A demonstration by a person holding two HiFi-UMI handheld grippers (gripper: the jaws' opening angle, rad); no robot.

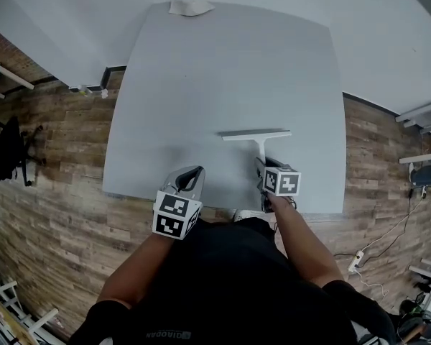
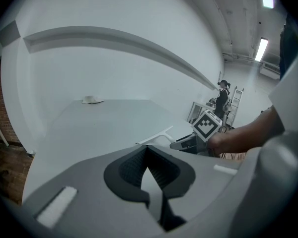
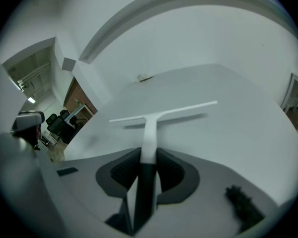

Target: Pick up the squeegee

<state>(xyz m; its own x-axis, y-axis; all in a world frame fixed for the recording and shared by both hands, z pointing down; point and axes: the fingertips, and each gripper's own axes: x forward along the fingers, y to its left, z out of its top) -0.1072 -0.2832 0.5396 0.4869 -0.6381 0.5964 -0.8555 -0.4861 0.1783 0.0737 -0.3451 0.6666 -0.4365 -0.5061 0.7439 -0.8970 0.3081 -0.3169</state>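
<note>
My right gripper [image 1: 261, 165] has its jaws clamped on the squeegee [image 1: 257, 136]. In the right gripper view the dark end of the handle runs straight between the two ribbed pads [image 3: 120, 171], which sit against it on both sides, and the white part of the handle continues out past the tips to the long, thin blade [image 3: 164, 113]. The blade lies crosswise ahead of me, with a soft shadow on the pale grey surface [image 1: 223, 70] just beyond it. I cannot tell whether the blade touches the surface or sits just clear of it.

In the head view the squeegee is over the near right part of the surface, blade away from me and handle pointing back at me. The marker cube [image 1: 281, 181] on that gripper is at the near edge.

My left gripper [image 1: 194, 172] is near the same edge, off to the left of the squeegee and well apart from it. Its jaws are together at the tips with nothing between them, as the left gripper view shows. From that view the squeegee [image 2: 156, 137] appears to the right, with my right hand [image 2: 233, 140] behind it.

A small crumpled white cloth [image 1: 190, 7] lies at the far edge of the surface. Wood-plank floor [image 1: 50, 185] surrounds it.
</note>
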